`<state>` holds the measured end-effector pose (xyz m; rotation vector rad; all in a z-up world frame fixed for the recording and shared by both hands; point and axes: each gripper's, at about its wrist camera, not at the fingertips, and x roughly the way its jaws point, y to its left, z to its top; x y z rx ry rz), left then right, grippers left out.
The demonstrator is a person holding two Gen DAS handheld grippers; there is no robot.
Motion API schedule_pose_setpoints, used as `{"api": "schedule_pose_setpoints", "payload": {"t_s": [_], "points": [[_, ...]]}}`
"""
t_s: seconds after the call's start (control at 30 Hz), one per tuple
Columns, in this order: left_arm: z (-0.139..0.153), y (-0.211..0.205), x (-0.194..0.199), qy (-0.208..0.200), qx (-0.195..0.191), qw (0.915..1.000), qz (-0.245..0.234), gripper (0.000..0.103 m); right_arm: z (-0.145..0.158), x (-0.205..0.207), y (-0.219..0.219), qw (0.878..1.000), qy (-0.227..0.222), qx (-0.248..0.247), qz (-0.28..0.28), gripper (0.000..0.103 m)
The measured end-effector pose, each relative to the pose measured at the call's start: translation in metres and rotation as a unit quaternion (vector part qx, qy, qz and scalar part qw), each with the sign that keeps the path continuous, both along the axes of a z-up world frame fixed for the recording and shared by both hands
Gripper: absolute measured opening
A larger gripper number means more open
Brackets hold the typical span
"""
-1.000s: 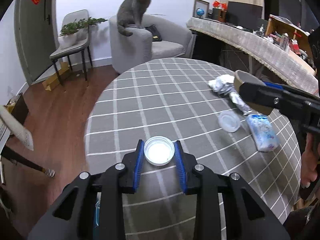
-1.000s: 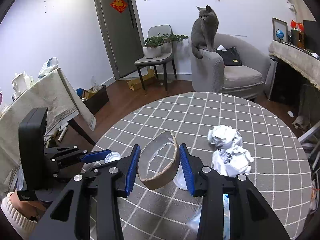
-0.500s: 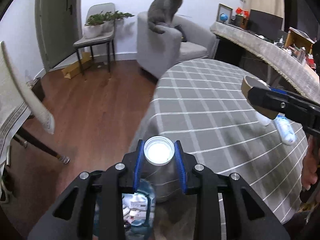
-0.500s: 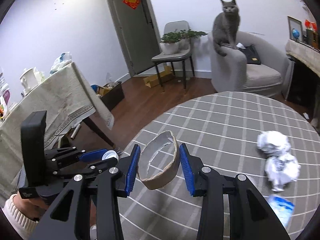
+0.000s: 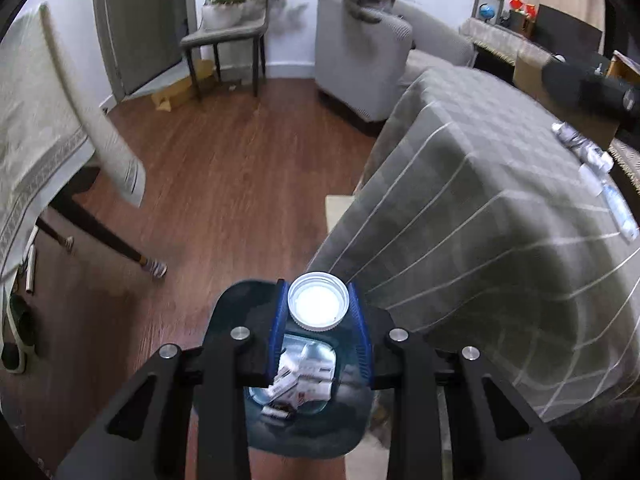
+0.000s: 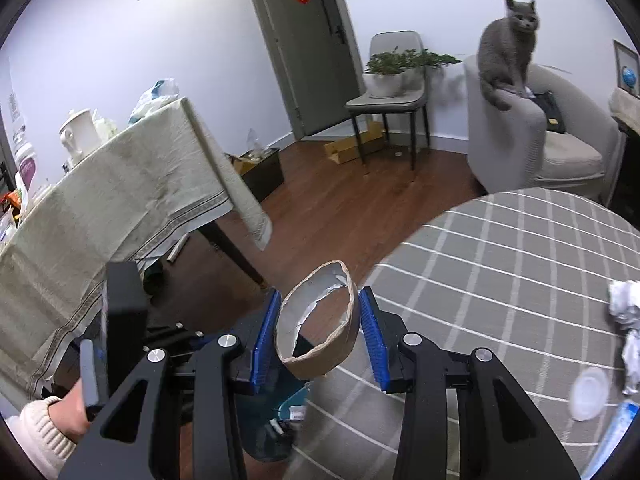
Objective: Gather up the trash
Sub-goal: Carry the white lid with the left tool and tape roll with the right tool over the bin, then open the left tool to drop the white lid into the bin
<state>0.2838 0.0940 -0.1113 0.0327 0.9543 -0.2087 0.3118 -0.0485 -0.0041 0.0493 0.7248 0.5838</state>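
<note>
A: Entry, left tool. What sits between the pads?

B: A white plastic lid (image 5: 319, 305), round, rim up. The left gripper (image 5: 319, 320) has its blue pads pressed on the lid's two sides, so it is pinching the lid. Lid and tool hang over a dark blue trash bin (image 5: 304, 432) that stands on the wood floor (image 5: 224, 184) just beside the hanging edge of the grey checked tablecloth (image 5: 500, 208). Small white boxes and wrappers lie in the bin's bottom.

A: Right tool?

B: The right gripper (image 6: 319, 334) pinches a brown cardboard ring (image 6: 320, 330), squashed to an oval, with torn silver lining inside. Pads touch both flanks. The ring hangs past the round table's edge, above the floor; part of the same bin (image 6: 276, 432) shows below it, lower and to the left.

A: Trash left on the table?

B: In the right wrist view: crumpled white paper (image 6: 626, 304) at the far right, a clear round lid (image 6: 588, 394) lying flat near it, and a blue-and-white plastic wrapper (image 6: 618, 428) at the frame edge. All well apart from the ring.

A: Person?

B: A hand in a cream knit cuff (image 6: 52, 428) grips the left tool's black handle, lower left of the right wrist view.

A: Surroundings?

B: A second table under a beige cloth (image 6: 120, 208); a grey chair carrying a potted plant (image 6: 390, 70); a grey cat (image 6: 508, 50) sitting on the arm of a grey armchair (image 6: 520, 140).
</note>
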Motion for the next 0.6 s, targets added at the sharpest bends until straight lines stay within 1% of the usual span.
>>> {"api": "schedule_pose_setpoints", "payload": {"t_s": [0.17, 0.27, 0.37, 0.47, 0.6], "points": [[-0.031, 0.021, -0.001, 0.043, -0.006, 0.999, 0.01, 0.033, -0.007, 0.002, 0.038, 1.0, 0.01, -0.016, 0.02, 0.041], [-0.052, 0.035, -0.001, 0.078, -0.022, 0.9966, 0.016, 0.033, -0.016, 0.004, 0.054, 0.999, 0.022, -0.022, 0.029, 0.041], [-0.073, 0.046, -0.003, 0.106, -0.012, 0.994, 0.023, 0.033, -0.027, 0.008, 0.068, 0.998, 0.037, -0.03, 0.036, 0.041], [-0.093, 0.054, -0.004, 0.132, -0.011, 0.9908, 0.026, 0.033, -0.038, 0.009, 0.082, 0.997, 0.051, -0.037, 0.044, 0.041], [-0.126, 0.059, -0.011, 0.175, -0.008, 0.9844, 0.018, 0.033, -0.05, 0.011, 0.098, 0.995, 0.067, -0.047, 0.055, 0.041]]}}
